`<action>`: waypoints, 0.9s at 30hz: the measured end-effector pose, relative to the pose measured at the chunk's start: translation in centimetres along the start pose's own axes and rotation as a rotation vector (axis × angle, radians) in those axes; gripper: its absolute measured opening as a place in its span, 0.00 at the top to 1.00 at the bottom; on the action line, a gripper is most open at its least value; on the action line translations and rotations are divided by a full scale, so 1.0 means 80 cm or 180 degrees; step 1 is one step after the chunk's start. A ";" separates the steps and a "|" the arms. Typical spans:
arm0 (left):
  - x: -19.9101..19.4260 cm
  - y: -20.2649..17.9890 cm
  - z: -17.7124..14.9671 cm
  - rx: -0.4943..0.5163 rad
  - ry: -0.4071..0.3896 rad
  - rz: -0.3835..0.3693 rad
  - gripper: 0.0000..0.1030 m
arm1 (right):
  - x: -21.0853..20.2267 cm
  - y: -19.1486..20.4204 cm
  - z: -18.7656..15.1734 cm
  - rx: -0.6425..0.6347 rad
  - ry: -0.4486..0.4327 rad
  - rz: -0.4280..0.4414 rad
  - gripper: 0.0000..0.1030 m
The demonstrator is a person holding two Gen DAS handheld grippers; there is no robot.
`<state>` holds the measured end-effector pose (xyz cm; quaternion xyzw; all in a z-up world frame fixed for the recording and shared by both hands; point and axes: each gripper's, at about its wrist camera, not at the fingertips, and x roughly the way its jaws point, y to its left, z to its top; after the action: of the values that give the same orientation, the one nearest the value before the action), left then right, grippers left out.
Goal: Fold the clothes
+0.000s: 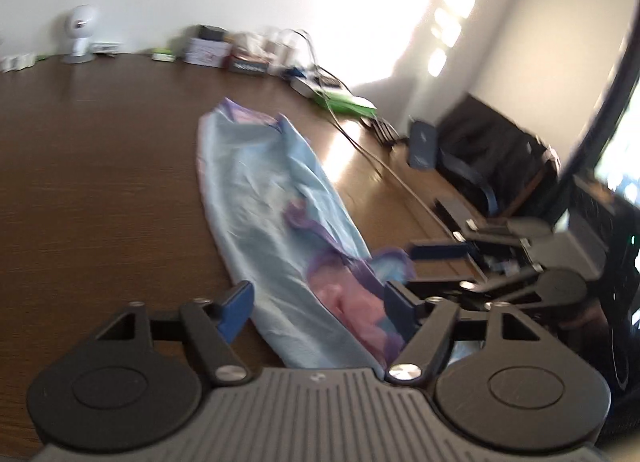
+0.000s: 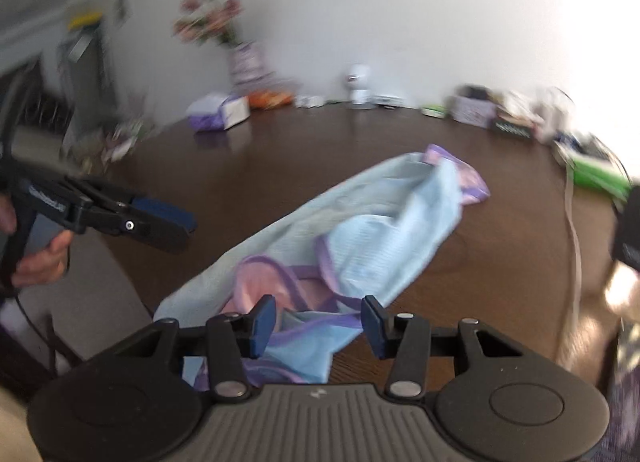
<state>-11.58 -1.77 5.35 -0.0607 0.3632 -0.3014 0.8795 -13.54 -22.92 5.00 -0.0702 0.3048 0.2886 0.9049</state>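
Dark wood bench [image 2: 280,166] fills both views, with a pale wall behind it. On it lies the garment [image 1: 260,198], a light blue piece of clothing with purple trim and a pink patch, stretched out long and narrow, partly folded over itself.

Your left gripper [image 1: 320,306] sits at the near end of the garment, its jaws spread wide with the cloth lying between them, nothing clamped. In the right wrist view it [image 2: 160,222] appears off the garment's left side, held by your hand [image 2: 40,258], above the bench edge.

Your right gripper [image 2: 318,324] hovers over the garment's near, pink-and-purple end, jaws apart, gripping nothing.

Beyond the garment's far end, along the wall, stand a small white round device [image 2: 358,88], a vase of pink flowers [image 2: 244,62], a purple-and-white packet [image 2: 218,112] and several small boxes [image 2: 472,108]. To the garment's right lie a green item [image 1: 344,102] and a cable [image 1: 372,154]. Both views are blurred.
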 end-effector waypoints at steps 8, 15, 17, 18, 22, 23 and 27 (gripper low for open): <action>0.038 0.027 -0.013 -0.0029 0.0275 0.0159 0.98 | 0.010 0.025 0.012 -0.0352 -0.0023 0.0452 0.59; 0.039 0.088 0.043 -0.0484 -0.0277 0.0609 1.00 | 0.051 -0.021 0.017 0.0338 -0.0297 -0.0178 0.98; 0.022 0.074 0.049 -0.0315 -0.0308 0.0295 0.93 | 0.047 -0.052 0.025 0.0741 -0.0405 -0.0490 0.98; 0.015 0.059 0.047 -0.0192 -0.0317 0.0153 0.78 | 0.046 -0.070 0.025 0.0964 -0.0403 -0.0622 0.98; 0.027 -0.013 0.023 0.0252 -0.0104 -0.0277 0.27 | 0.048 -0.112 0.017 0.1336 -0.0231 -0.0915 0.95; 0.037 -0.031 0.016 0.0396 -0.0012 -0.0367 0.27 | 0.046 -0.114 0.016 0.1335 -0.0225 -0.0936 0.92; 0.079 -0.072 -0.007 0.0832 0.0188 -0.0191 0.64 | 0.012 -0.113 0.017 0.1302 -0.0409 -0.0968 0.81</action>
<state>-11.29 -9.99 3.03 0.0526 0.3446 -0.3740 0.8594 -7.07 -29.49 5.09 0.0877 0.2847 0.0855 0.9508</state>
